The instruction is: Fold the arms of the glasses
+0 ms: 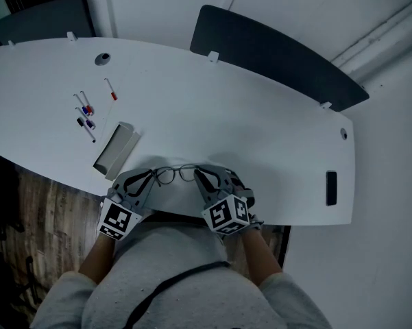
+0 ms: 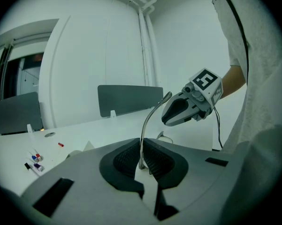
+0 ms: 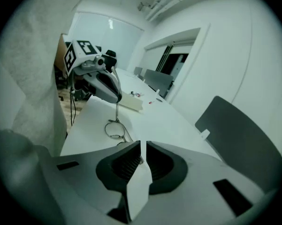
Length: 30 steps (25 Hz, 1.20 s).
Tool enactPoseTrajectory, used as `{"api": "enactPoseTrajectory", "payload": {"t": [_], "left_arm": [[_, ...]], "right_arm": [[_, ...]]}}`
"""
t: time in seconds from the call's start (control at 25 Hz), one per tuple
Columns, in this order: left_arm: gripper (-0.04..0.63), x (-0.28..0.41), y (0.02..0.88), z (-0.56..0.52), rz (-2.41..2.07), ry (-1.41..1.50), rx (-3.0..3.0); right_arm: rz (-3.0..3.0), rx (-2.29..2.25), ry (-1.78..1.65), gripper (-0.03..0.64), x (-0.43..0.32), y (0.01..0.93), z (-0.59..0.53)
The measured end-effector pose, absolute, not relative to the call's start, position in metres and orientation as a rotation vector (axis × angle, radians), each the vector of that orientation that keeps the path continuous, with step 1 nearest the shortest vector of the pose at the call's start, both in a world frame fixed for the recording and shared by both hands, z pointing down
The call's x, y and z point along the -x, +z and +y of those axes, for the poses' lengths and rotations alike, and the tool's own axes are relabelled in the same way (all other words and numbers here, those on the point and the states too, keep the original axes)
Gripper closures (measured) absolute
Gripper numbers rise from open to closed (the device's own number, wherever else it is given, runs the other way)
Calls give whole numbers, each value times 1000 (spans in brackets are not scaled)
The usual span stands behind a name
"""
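While the glasses (image 1: 177, 175) sit on the white table (image 1: 260, 136), close to its near edge and directly in front of the person, I find one gripper at each end of the frame. The right gripper view shows the round wire rims lying flat on the tabletop.

1. Left gripper (image 1: 153, 175): jaws nearly together, clamped on one thin metal arm of the glasses. In the left gripper view that arm stands up from between the ribbed pads (image 2: 126, 157) and curves over toward the other gripper.
2. Right gripper (image 1: 197, 173): jaws narrow, with only a slim gap. A thin dark strand sits in that gap, which I read as the opposite arm of the glasses, gripped. Its tip meets the right end of the frame in the head view.
3. Both grippers point inward at the glasses. Their marker cubes hang just off the table edge, above the person's grey top (image 1: 171, 266).

Further out, an open white tray (image 1: 115, 151) lies left of the glasses. A loose group of markers (image 1: 86, 114) lies beyond it. A dark divider panel (image 1: 274, 50) stands along the far edge of the table, and a black rectangular slot (image 1: 331, 188) sits near the table's right end.
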<state>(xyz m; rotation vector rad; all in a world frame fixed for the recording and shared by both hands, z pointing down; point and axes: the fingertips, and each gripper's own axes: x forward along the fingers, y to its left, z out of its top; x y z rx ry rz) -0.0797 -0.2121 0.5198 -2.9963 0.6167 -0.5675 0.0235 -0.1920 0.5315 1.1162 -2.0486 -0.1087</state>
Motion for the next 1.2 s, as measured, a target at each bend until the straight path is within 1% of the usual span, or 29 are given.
{"api": "enactPoseTrajectory", "payload": {"t": [0.2,0.24,0.32,0.36,0.64,0.8,1.2], "left_arm": [[565,80,520,-209,617,-579,2987],[565,79,520,-209,615,-583,2985],[565,79,520,-210,605,-594,2981],[565,79,521,-210,598,-601,2978],[566,74,521,-211,512,-649,2938],[566,72,521,-211,491,-666,2923],[566,65,522,-217,500,-741,2901]], "right_arm": [[-2062,-1087,66,581,-41,554,-182],[-2074,-1085,96,572,-42,557,-182],[-2098,-1082,144,502,-41,559,-184],[-2102,-1079,153,500,-41,560,-185],[-2110,-1008,172,502,-43,568,-190],[-2106,-1003,144,566,-44,569,-188],[-2111,-980,85,577,-43,568,-181]]}}
